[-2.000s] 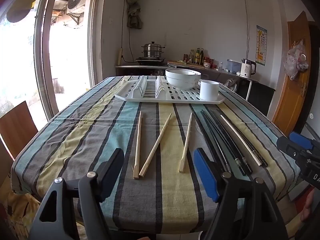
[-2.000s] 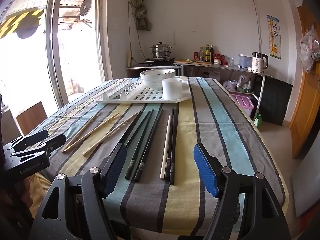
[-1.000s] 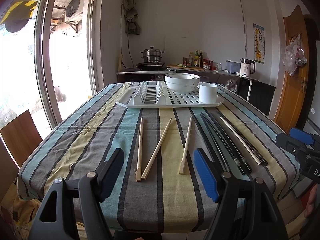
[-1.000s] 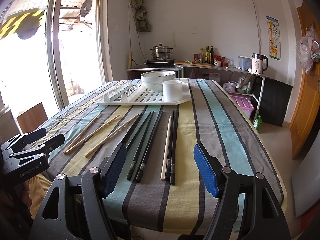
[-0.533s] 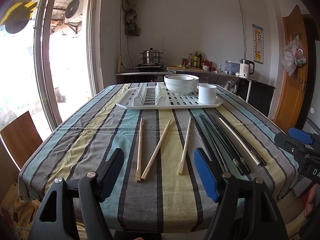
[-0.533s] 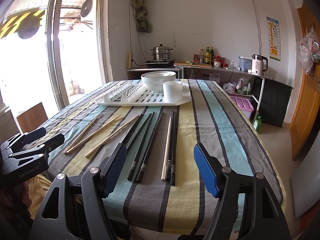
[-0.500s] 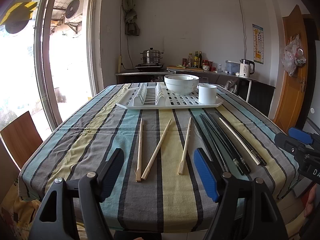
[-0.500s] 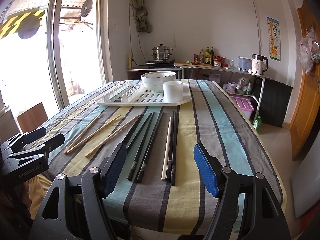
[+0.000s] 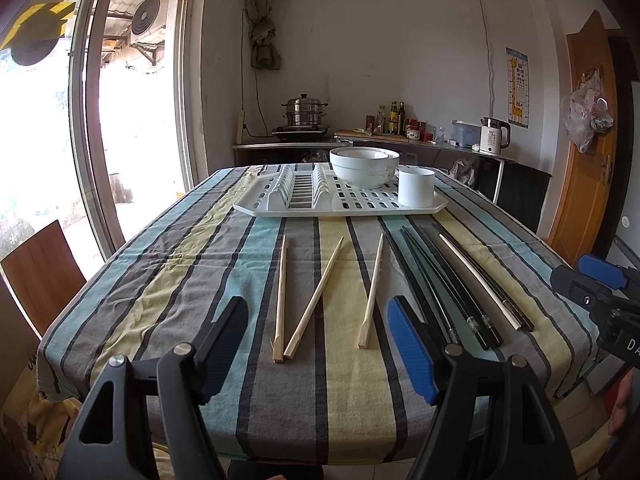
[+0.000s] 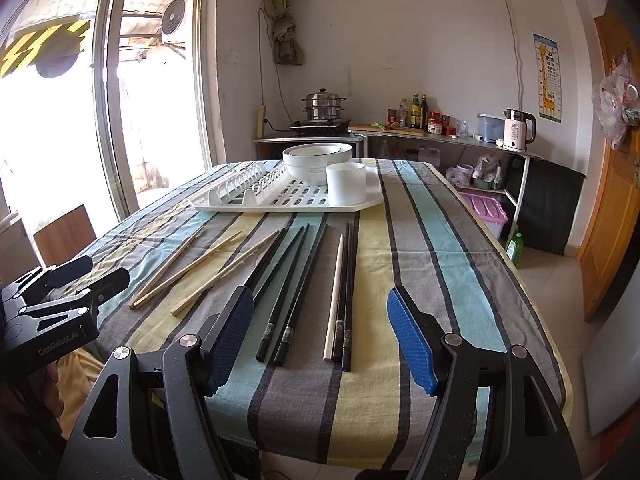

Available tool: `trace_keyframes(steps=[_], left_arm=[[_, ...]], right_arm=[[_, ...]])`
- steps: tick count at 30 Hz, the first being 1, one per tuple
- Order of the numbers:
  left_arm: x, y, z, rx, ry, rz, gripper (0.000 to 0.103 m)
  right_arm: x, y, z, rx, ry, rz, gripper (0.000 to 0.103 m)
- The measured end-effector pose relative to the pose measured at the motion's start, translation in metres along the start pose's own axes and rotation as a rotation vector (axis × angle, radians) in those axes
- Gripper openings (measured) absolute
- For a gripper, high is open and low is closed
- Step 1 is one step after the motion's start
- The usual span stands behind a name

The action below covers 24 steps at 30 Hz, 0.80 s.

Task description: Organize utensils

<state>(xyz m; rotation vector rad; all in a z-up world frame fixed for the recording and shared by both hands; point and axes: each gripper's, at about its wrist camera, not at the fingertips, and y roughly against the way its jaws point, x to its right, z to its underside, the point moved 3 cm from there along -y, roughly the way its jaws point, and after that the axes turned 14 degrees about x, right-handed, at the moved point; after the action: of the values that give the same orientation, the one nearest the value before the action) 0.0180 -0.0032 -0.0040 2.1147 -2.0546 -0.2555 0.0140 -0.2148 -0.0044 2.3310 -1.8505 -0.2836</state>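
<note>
Three wooden chopsticks (image 9: pixel 312 300) (image 10: pixel 188 268) lie on the striped tablecloth, to the left of several black chopsticks (image 9: pixel 440 280) (image 10: pixel 296 280) and one white chopstick (image 9: pixel 478 280) (image 10: pixel 335 296). A white dish rack (image 9: pixel 340 202) (image 10: pixel 288 196) at the far end holds stacked white bowls (image 9: pixel 364 164) (image 10: pixel 316 160) and a white cup (image 9: pixel 416 186) (image 10: pixel 346 184). My left gripper (image 9: pixel 318 344) hovers open over the near ends of the wooden chopsticks. My right gripper (image 10: pixel 320 340) hovers open over the near ends of the black ones. Neither holds anything.
The table's near edge (image 9: pixel 320 452) lies just under both grippers. A wooden chair (image 9: pixel 40 276) stands at the left by the glass door. A counter (image 10: pixel 440 136) with a pot, bottles and a kettle runs along the back wall. A wooden door (image 9: pixel 584 152) is at the right.
Both grippers have risen and pulled back slightly, so the table appears a little lower and farther. The chopsticks, rack, bowls and cup have not moved.
</note>
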Motion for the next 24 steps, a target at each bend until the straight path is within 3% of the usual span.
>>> trace_keyframes(steps=[24], left_arm=[[0.0029, -0.0023, 0.0044, 0.001, -0.018, -0.007, 0.074]], right_arm=[[-0.0017, 0.0013, -0.0017, -0.001, 0.002, -0.004, 0.070]])
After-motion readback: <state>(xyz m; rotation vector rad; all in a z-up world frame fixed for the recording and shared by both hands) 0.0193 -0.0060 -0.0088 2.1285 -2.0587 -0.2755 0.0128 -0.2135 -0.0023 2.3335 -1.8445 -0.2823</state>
